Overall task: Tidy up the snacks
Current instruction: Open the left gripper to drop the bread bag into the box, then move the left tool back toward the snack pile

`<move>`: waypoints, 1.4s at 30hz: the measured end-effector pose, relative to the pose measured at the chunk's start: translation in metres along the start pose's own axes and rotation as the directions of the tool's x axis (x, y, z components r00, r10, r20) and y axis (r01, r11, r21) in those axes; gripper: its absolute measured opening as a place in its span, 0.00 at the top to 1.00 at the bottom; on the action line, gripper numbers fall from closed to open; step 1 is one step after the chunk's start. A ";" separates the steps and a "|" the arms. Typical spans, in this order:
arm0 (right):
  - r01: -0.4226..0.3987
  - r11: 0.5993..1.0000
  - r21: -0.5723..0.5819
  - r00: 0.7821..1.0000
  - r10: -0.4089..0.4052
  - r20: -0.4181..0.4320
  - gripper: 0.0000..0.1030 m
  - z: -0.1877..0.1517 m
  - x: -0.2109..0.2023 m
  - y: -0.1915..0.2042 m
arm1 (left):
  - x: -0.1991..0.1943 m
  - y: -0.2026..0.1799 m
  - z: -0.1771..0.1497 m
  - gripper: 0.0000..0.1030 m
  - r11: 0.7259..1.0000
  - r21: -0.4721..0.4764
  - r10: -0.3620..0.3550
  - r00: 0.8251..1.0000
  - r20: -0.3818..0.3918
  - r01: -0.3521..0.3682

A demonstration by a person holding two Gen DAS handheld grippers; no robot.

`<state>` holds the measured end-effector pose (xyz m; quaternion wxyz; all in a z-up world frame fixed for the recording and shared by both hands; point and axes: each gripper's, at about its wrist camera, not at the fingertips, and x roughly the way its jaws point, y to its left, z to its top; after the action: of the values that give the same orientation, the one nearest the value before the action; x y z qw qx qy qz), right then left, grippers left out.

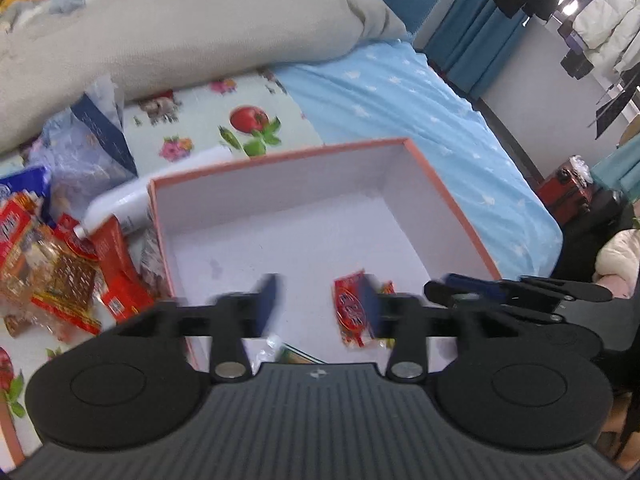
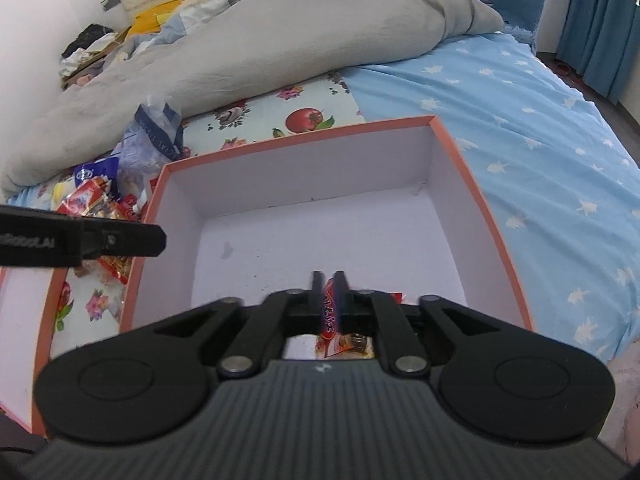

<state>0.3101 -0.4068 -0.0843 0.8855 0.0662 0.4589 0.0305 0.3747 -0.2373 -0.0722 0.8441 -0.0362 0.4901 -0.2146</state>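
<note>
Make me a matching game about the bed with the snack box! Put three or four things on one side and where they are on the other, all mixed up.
Things:
1. box
2. pile of snacks
3. grey blanket
4. red snack packet

Places:
A. between the right gripper's fingers
B. on the flowery cloth, left of the box
C. bunched along the far side of the bed
D. on the bed, right in front of both grippers

Pairs: 1-D, 2-B, 3-C, 4-A
</note>
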 end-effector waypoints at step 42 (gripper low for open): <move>-0.083 0.990 -0.118 0.913 0.123 0.388 0.47 -0.068 -0.115 0.117 | -0.186 0.070 -0.135 0.43 0.999 -0.011 0.044 0.915 0.401 -0.044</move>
<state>0.1888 -0.2978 -0.0127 0.9591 0.0512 0.2649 0.0858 0.2041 -0.0800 -0.0097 0.9312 -0.0691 0.3073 -0.1832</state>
